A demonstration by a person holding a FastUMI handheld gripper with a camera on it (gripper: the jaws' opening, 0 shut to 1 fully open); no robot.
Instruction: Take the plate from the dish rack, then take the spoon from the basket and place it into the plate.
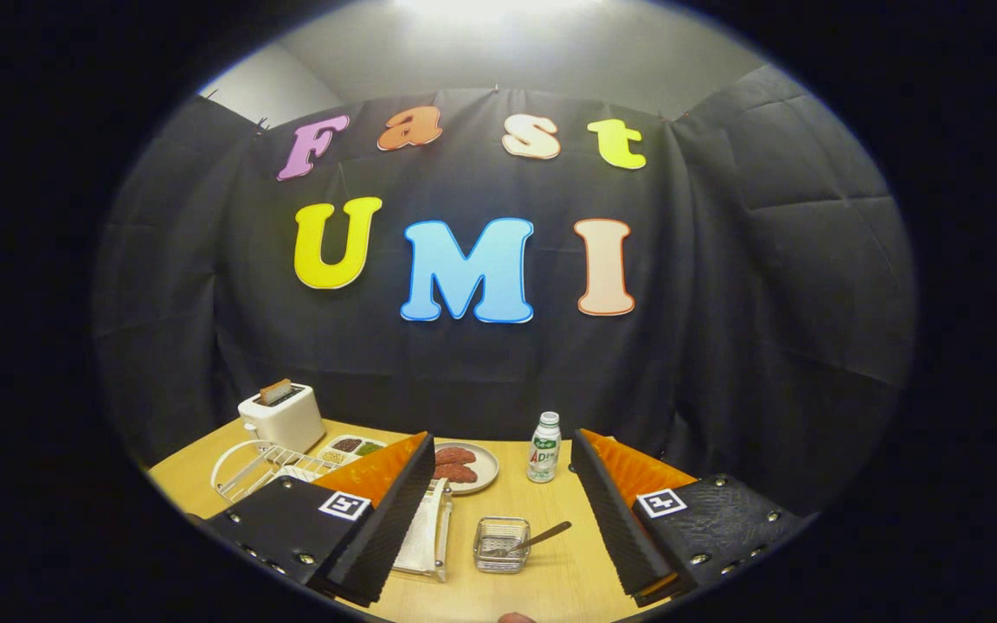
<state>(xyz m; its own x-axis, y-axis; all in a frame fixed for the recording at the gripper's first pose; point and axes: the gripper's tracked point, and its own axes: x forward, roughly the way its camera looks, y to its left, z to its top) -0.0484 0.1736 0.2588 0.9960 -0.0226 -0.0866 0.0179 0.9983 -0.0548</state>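
Spoon (542,538) is lying in the small wire basket (501,544), bowl end down inside, handle leaning out over the rim toward the right finger. Basket is sitting on the wooden table (542,502), between the two fingers and a little ahead of their bases, closer to the left one but touching neither.

Dish rack (256,467), white wire, is standing behind the left finger, partly hidden by it. A pale, flat thing (425,532) is showing just inside the left finger; cannot tell whether it is the plate or part of the rack.

Gripper (498,450) is hanging above the table with its fingers spread wide, nothing between the ribbed black pads, nothing being gripped or touched.

Further out: a round dish with two reddish patties (474,465) is sitting beyond the basket, a small white bottle with a green label (543,447) standing upright beside it. A divided tray of dark and green bits (351,448) is lying near the rack, and a white toaster (284,415) with a slice poking up is standing at the far left corner
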